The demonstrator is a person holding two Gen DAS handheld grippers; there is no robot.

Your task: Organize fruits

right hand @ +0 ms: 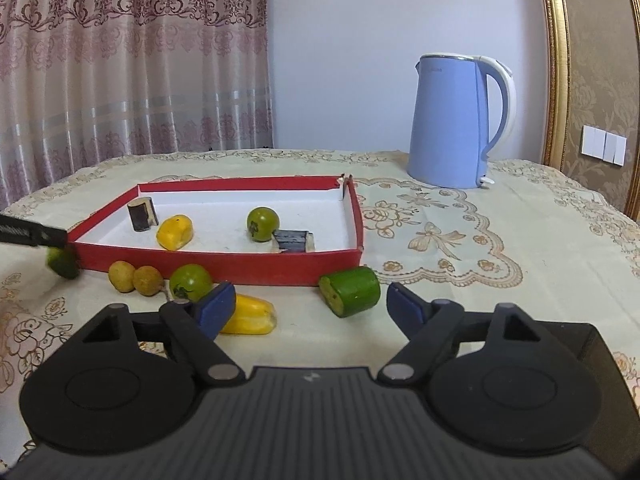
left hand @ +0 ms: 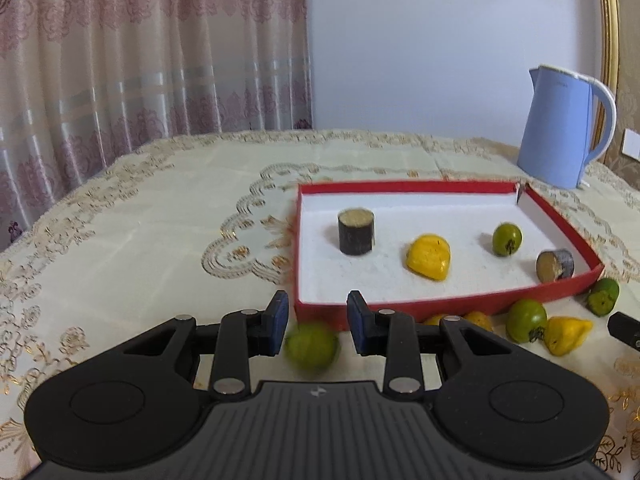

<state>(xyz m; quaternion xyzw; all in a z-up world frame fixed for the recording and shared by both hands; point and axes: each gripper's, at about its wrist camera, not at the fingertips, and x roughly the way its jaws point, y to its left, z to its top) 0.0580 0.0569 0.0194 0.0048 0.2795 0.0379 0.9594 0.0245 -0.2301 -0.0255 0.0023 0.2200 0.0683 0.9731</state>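
Left hand-held gripper (left hand: 318, 322) seems clamped on a blurred green fruit (left hand: 312, 346) just outside the red tray's (left hand: 400, 308) near wall, above the bench (left hand: 120, 220). Inside the tray sit two dark cylinders, a yellow piece and a green tomato.

From the right wrist, the right hand-held gripper (right hand: 308, 306) stands wide, empty, with a green cut chunk (right hand: 352, 291) lying ahead between its fingers and a yellow pepper (right hand: 250, 315) behind the left pad. A blue kettle (right hand: 456, 120) stands beyond.

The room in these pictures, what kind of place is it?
Probably a home dining or living room: a patterned curtain, an embroidered tablecloth on the table, and a blue electric kettle beside wall switches.
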